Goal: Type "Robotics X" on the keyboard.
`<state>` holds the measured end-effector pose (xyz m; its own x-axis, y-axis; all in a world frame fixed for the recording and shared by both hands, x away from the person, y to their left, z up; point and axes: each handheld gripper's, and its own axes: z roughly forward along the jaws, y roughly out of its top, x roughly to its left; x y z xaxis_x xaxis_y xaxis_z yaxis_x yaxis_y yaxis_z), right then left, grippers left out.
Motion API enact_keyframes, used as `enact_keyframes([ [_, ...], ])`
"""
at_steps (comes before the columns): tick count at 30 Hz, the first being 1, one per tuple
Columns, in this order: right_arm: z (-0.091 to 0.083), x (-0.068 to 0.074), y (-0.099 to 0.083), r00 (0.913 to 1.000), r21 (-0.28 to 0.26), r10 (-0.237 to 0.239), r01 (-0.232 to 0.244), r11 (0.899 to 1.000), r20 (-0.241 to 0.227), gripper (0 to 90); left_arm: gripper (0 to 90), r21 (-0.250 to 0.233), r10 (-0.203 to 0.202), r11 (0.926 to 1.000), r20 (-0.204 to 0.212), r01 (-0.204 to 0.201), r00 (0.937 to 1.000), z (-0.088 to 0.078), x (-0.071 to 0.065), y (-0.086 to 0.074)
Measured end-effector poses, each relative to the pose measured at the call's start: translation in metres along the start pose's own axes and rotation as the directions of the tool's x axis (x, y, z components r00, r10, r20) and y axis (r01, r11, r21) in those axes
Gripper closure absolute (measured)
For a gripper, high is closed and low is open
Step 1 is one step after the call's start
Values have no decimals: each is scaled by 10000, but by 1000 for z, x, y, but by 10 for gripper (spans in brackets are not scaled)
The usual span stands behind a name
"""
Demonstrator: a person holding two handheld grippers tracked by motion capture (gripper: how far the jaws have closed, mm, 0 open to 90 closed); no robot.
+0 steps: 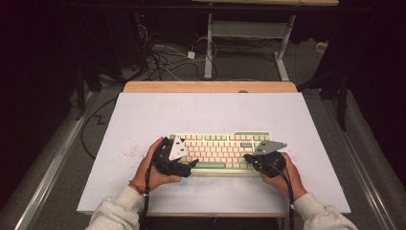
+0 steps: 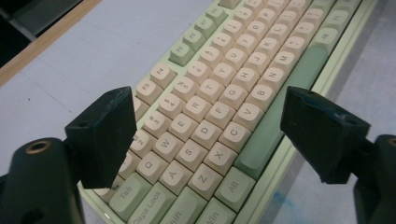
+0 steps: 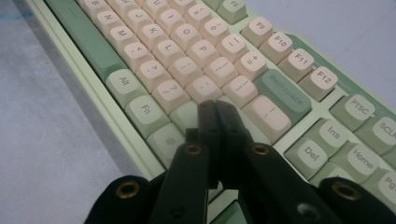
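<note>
Mint-green and cream, the keyboard (image 1: 221,151) is seen lying on the white tabletop (image 1: 143,120) toward its near edge, roughly centred between the left and right edges, with its long axis running parallel to that near edge. Its left end is flanked by the left gripper (image 1: 190,164) and its right end by the right gripper (image 1: 249,157); each is held in a hand entering from the near side.

In the left gripper view the left gripper (image 2: 208,135) is shown with its jaws spread wide and nothing clamped between them. The letter rows around D, C and V are framed in the gap, and the long green space bar (image 2: 280,116) lies just inside the jaw seen at the right. Whether either pad touches a keycap cannot be told.

In the right gripper view the right gripper (image 3: 217,109) is shown with its jaws pressed together into a single blunt tip, poised over the cream keys just short of the green Backspace key (image 3: 282,95), at the keyboard's right end. Contact with a key cannot be confirmed.

The coming move is judged to turn on this: the keys lie directly ahead of and below the closed right tip, which seems better suited to pressing one key, while the spread left jaws straddle several keys.
</note>
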<state>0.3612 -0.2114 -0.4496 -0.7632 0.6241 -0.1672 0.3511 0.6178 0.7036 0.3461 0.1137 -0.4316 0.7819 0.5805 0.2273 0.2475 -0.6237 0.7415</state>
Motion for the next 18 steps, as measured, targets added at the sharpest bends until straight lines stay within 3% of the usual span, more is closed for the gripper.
enact_keyframes([
  [7, 2, -1, -3, 10000, 36, 6, -6, 10000, 24, 900, 184, -118, -68, 9999, -272, 65, 9996, -7, 2, -1],
  [10, 2, -1, -3, 10000, 49, 14, -14, 10000, 49, 900, 310, 16, -48, 10000, -502, 48, 9987, -8, 5, -2],
  [11, 2, -1, -3, 10000, 38, 17, -17, 10000, 60, 900, 418, 48, -94, 9999, -454, 96, 9989, -9, 7, -2],
  [13, 2, 0, -3, 10000, 25, 47, -47, 10000, 60, 900, 518, 135, -247, 9996, -342, 252, 9991, -10, 10, -3],
  [14, 2, 0, -3, 10000, 17, 49, -49, 10000, 64, 900, 616, 120, -234, 9996, -254, 237, 9994, -12, 11, -3],
  [18, 2, 0, -3, 9999, 25, 39, -39, 10000, 94, 900, 782, 184, -325, 9993, -171, 328, 9993, -15, 16, -3],
])
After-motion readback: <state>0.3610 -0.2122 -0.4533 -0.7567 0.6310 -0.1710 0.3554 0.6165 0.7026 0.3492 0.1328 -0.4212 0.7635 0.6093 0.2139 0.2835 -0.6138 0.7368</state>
